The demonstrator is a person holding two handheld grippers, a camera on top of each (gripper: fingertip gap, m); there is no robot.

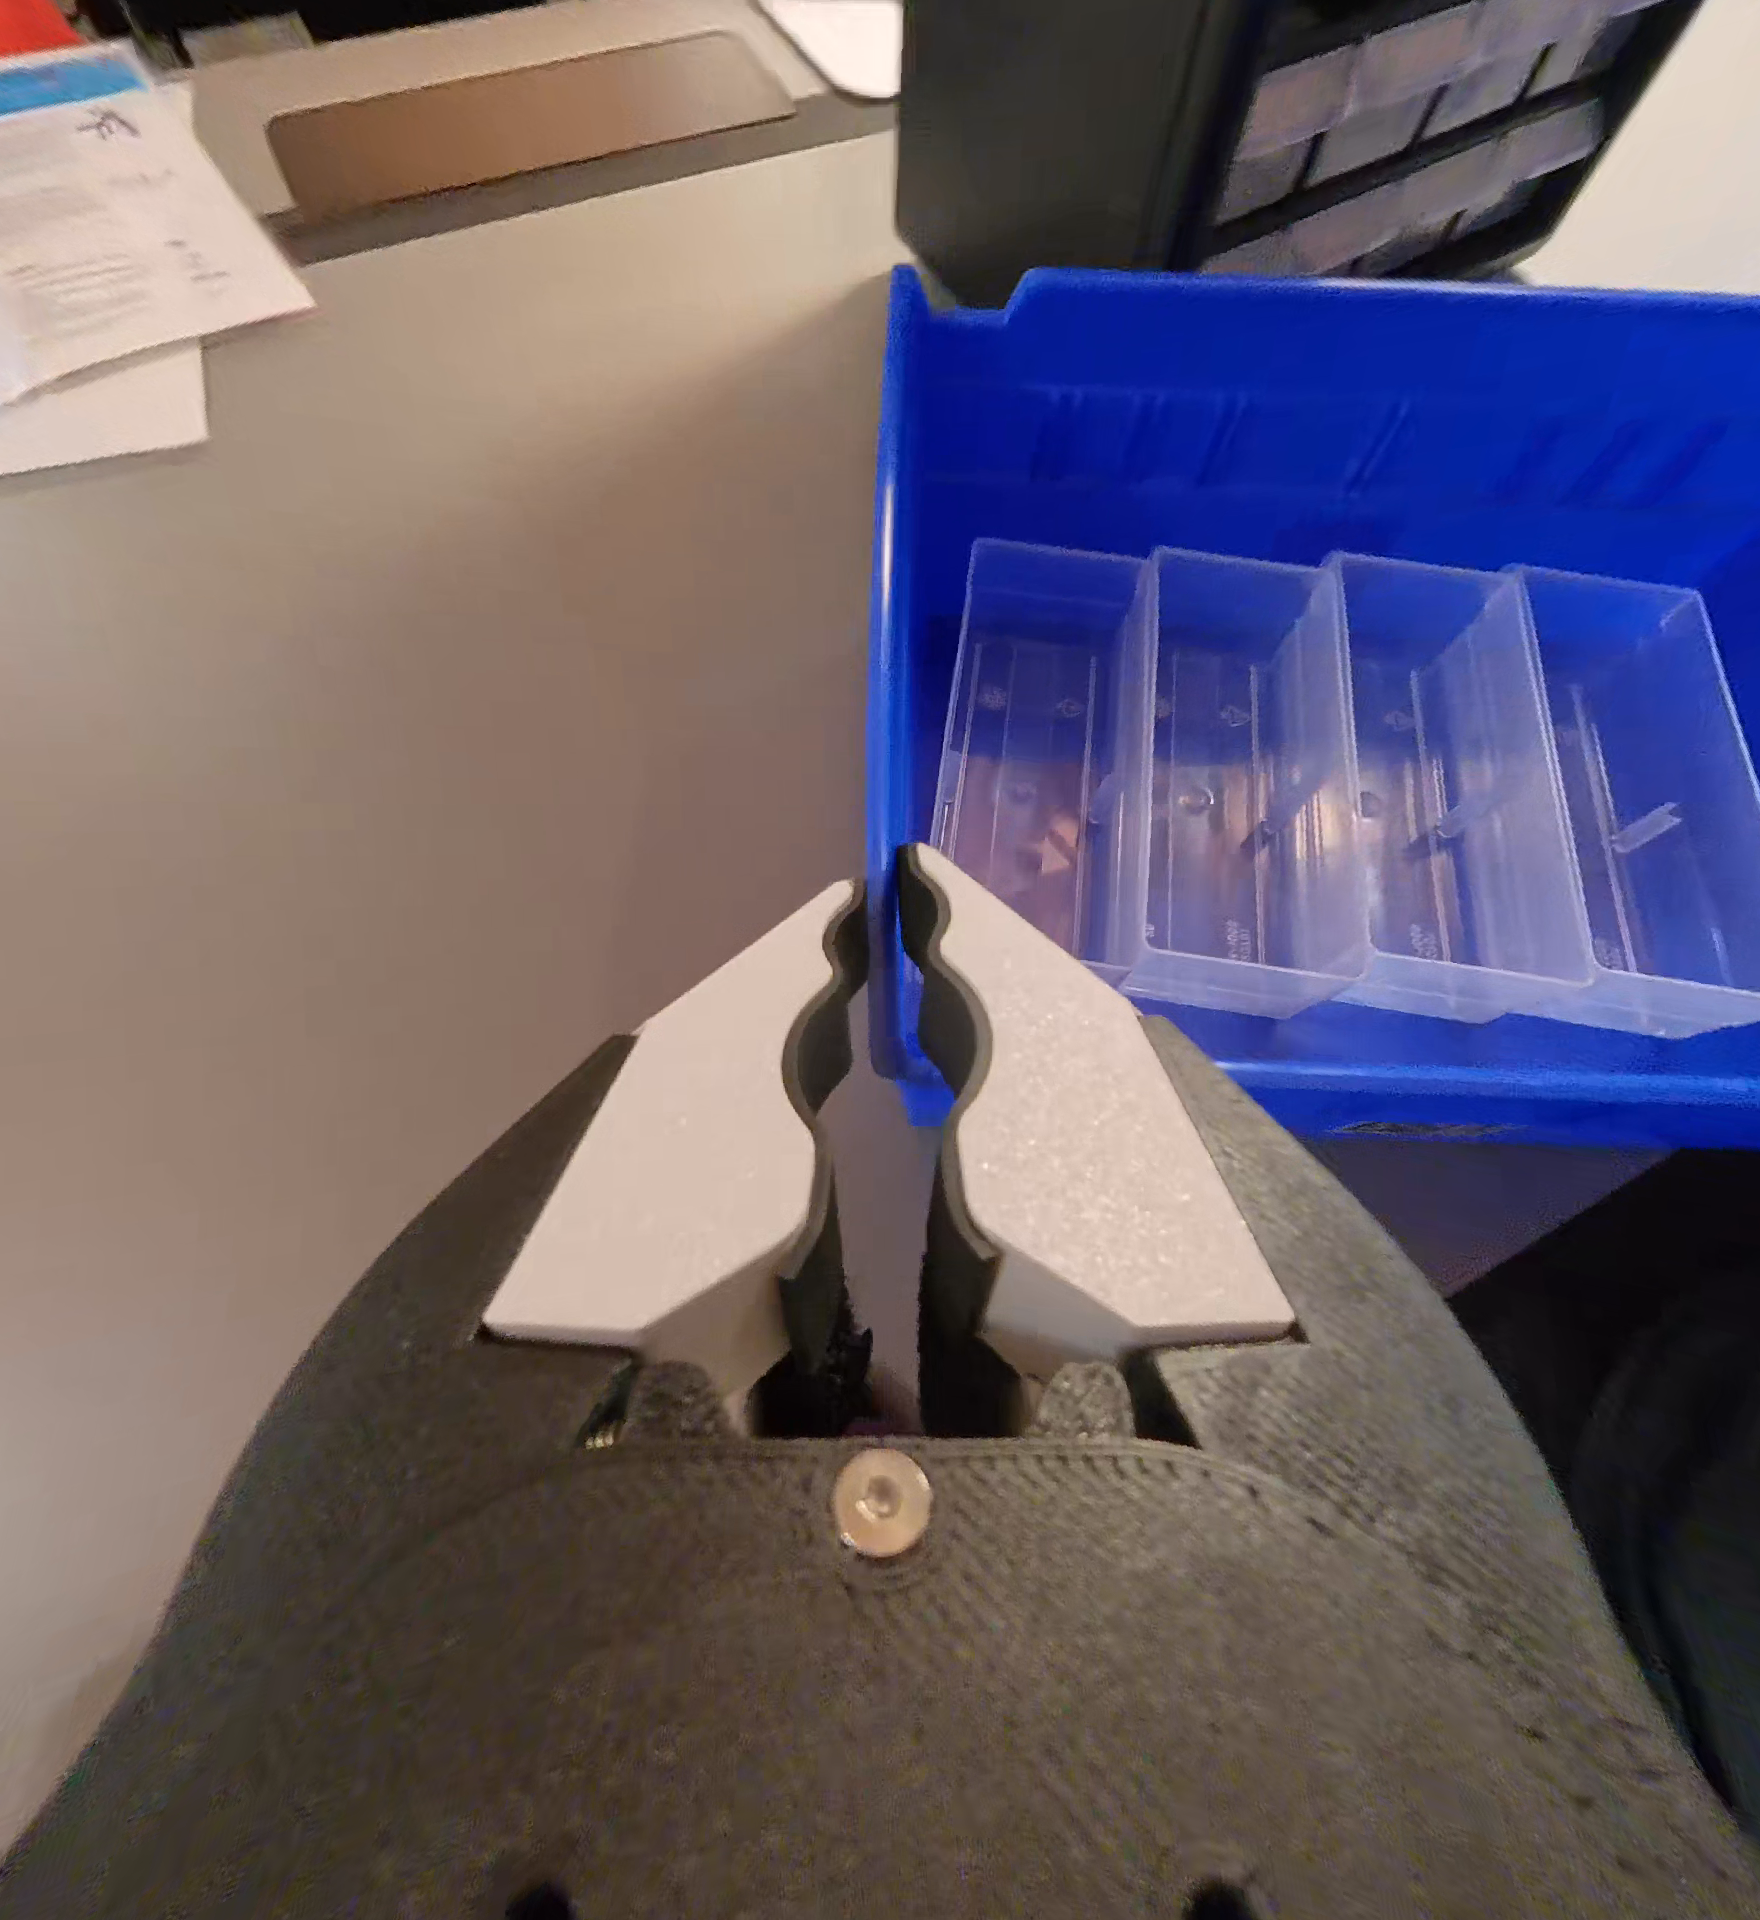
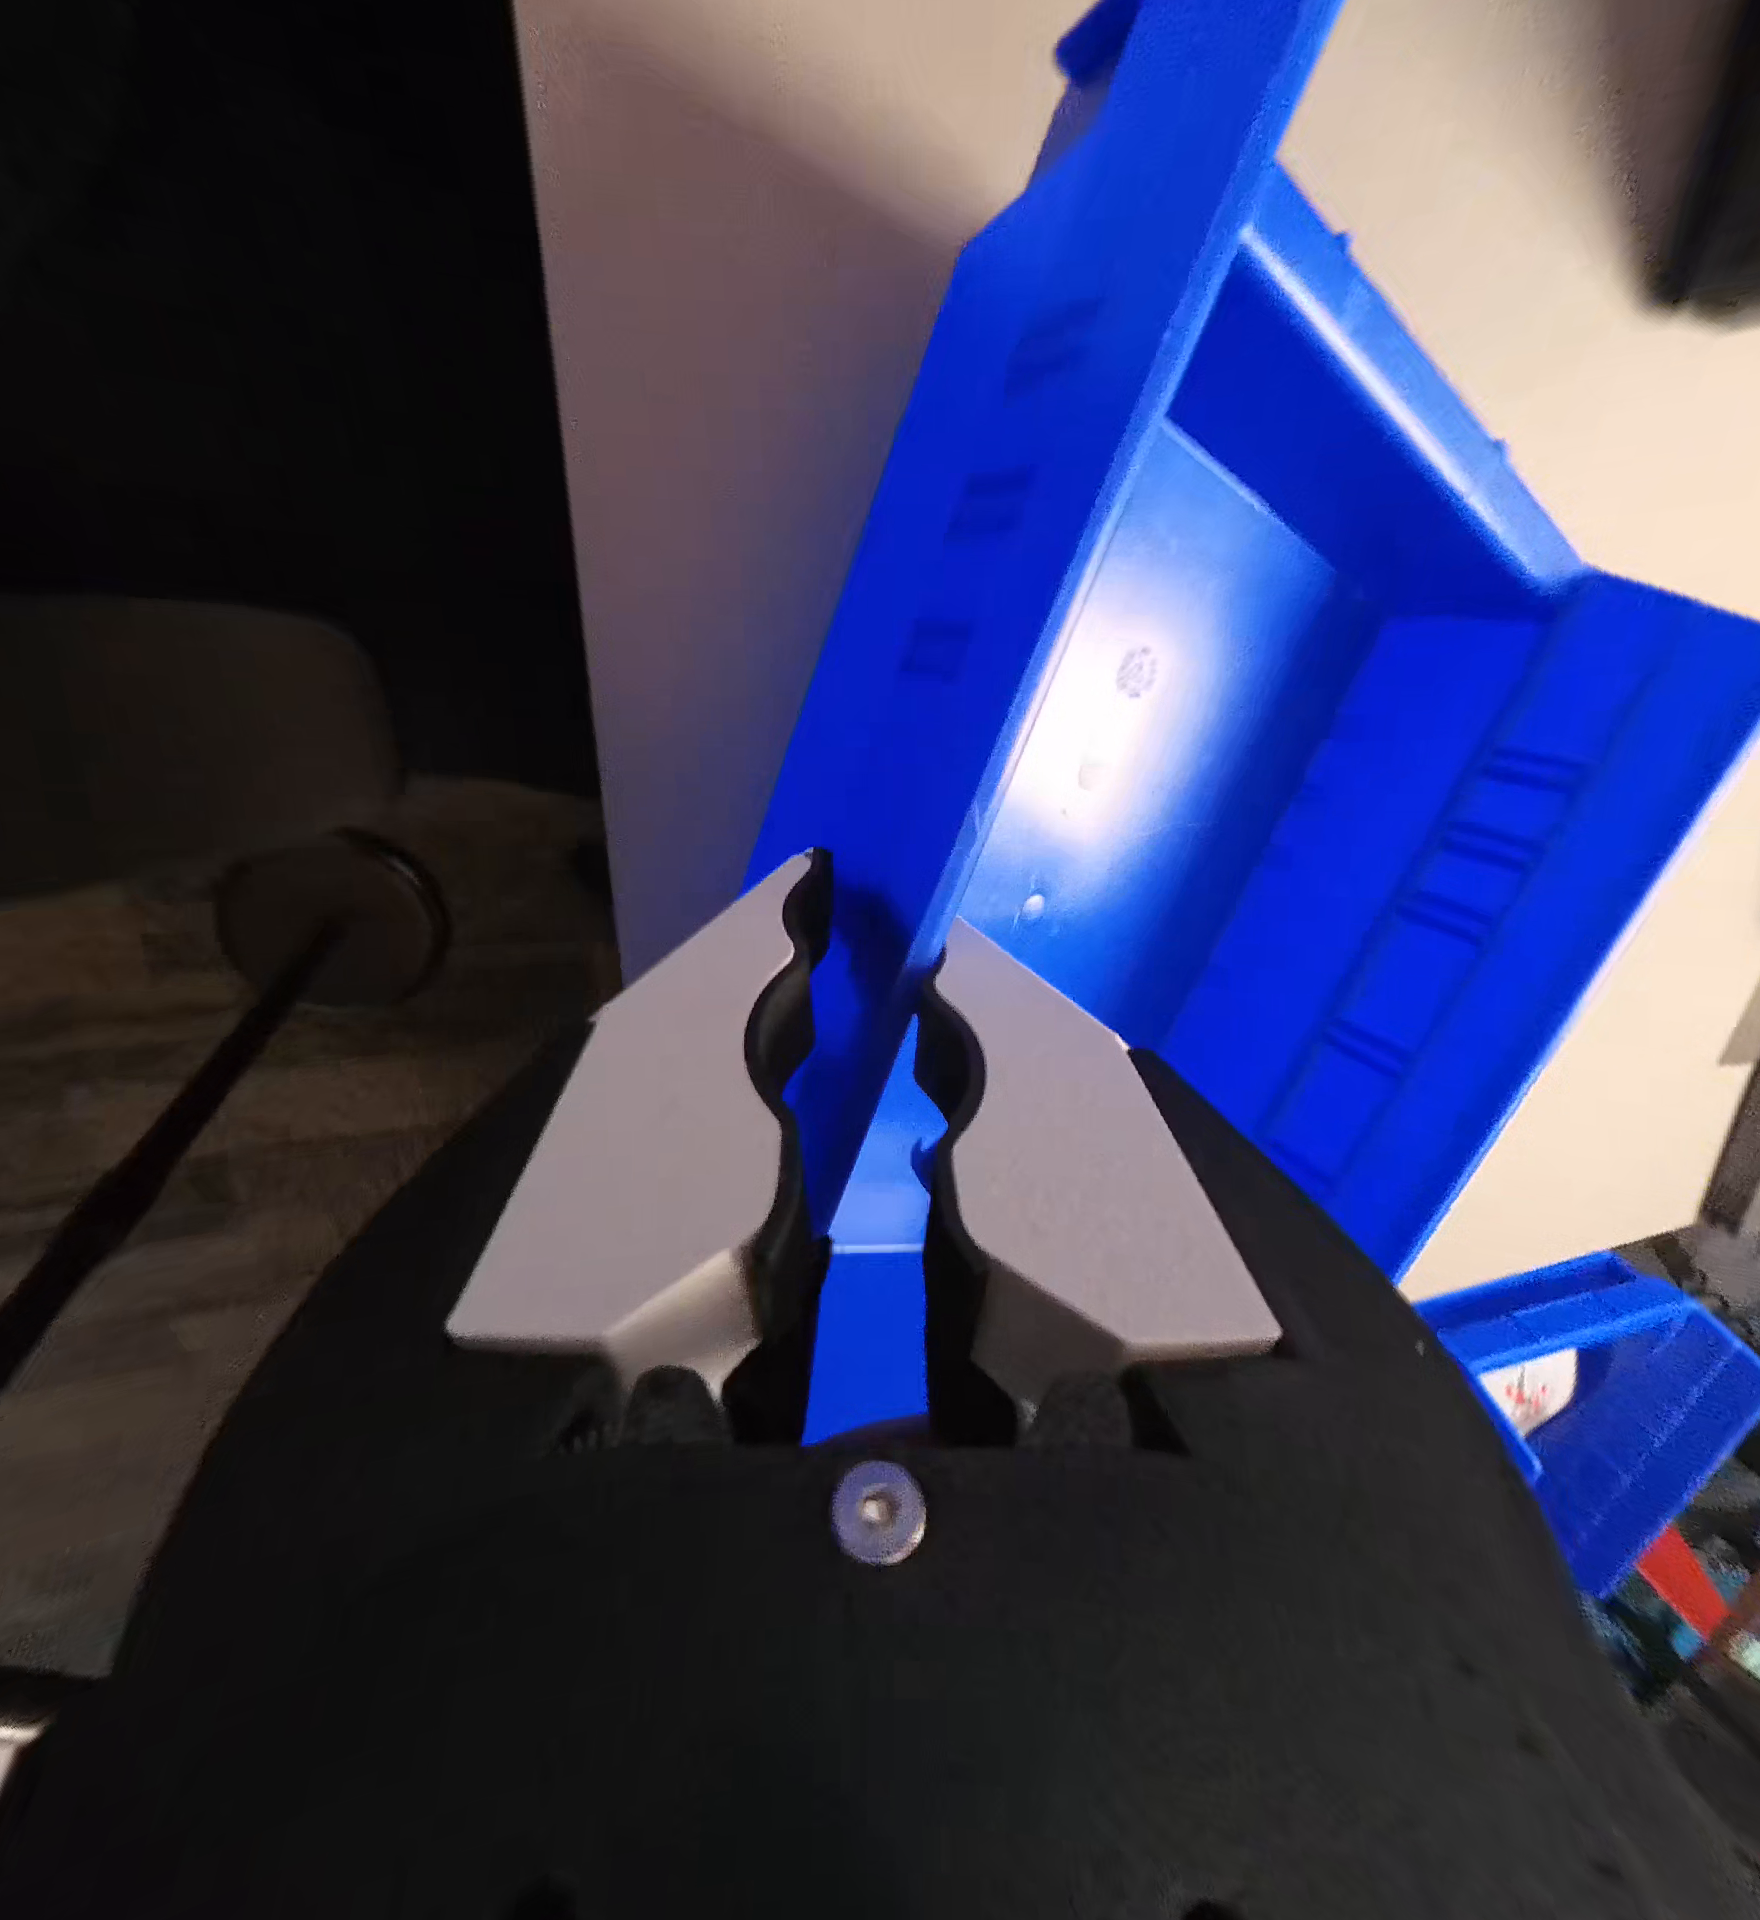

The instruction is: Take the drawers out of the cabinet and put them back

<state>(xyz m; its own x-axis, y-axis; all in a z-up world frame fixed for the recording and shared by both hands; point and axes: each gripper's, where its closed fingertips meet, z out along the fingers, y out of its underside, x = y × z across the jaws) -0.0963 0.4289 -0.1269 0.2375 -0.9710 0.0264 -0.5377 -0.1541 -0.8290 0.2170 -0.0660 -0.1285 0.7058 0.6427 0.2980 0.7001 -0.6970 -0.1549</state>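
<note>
Both tongs are nearly closed: left (image 1: 881, 899) pinching one blue bin's (image 1: 1375, 343) wall, right (image 2: 876, 904) another's (image 2: 1219, 416).

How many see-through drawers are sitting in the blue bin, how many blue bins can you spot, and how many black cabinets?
Clear drawers, side by side in the bin: 4
Blue bins: 3, one holding the drawers, one empty and tilted, one smaller low down
Black cabinets: 1
Total: 8
</note>
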